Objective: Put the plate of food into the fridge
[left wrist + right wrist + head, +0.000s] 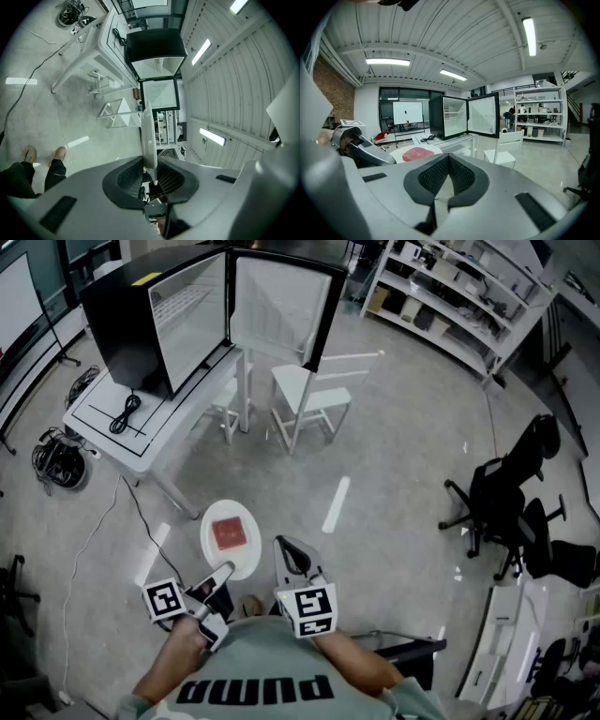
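Closest to the lens is your grey-green shirt (258, 688) with dark lettering across it, and your forearms reach out from under it. Your left gripper (217, 579) sits just ahead at about 11 o'clock, with its marker cube at the wrist end. Its jaws are clamped on the near rim of the white plate (214, 521). In the left gripper view the plate (148, 136) stands edge-on between the ribbed pads (131, 176), pinched from both sides. A flat red slab of food (230, 533) lies in the middle of the plate. The plate hangs over bare concrete floor, well apart from the fridge.

Your right gripper (289, 554) is just beside the plate, at its 4 o'clock. Its jaw tips are together with nothing between them. Its own view looks across the plate (401, 152) and the food (417, 153) toward the fridge (447, 117).

The black mini fridge (141, 320) sits far out at 11 o'clock on a white table (141, 442). Its door (281, 310) is swung wide open toward 12 o'clock, and wire shelves show inside. A black cable (125, 413) lies coiled on the tabletop in front of it. A white chair (309, 395) stands at 12 o'clock beside the table. White shelving (459, 296) runs across 1 o'clock, and black office chairs (511, 502) cluster at 3 o'clock. A tangle of cables (56, 460) lies on the floor at 9 o'clock.
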